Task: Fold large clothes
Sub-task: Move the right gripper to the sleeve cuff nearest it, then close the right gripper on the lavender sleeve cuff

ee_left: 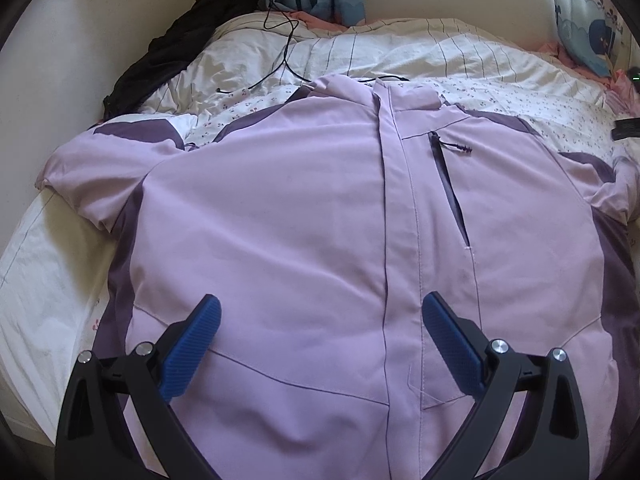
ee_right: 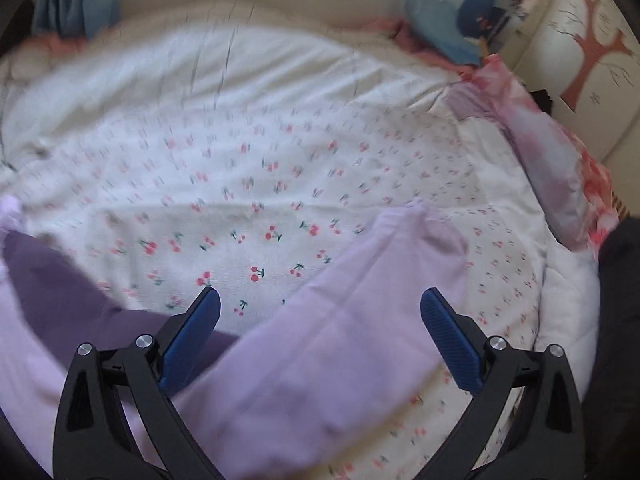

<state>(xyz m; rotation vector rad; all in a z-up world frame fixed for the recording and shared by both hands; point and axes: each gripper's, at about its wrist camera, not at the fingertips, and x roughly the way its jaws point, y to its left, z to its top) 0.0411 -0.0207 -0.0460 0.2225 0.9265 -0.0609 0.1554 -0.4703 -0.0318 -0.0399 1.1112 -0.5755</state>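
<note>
We see bare quilt (ee_right: 280,184) beyond the jacket (ee_left: 280,208) sleeve (ee_right: 340,320); both our claws, left claw (ee_left: 320,312) and right claw (ee_right: 320,308), hover spread, empty.

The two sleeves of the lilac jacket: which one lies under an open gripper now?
The sleeve in the right wrist view, stretched over the cherry-print quilt, lies between the right gripper fingers. The other sleeve lies far from the left gripper.

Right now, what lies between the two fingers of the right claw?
In the right wrist view, the open right claw frames the jacket's lilac sleeve, lying on the cherry-print quilt; neither finger touches it.
</note>
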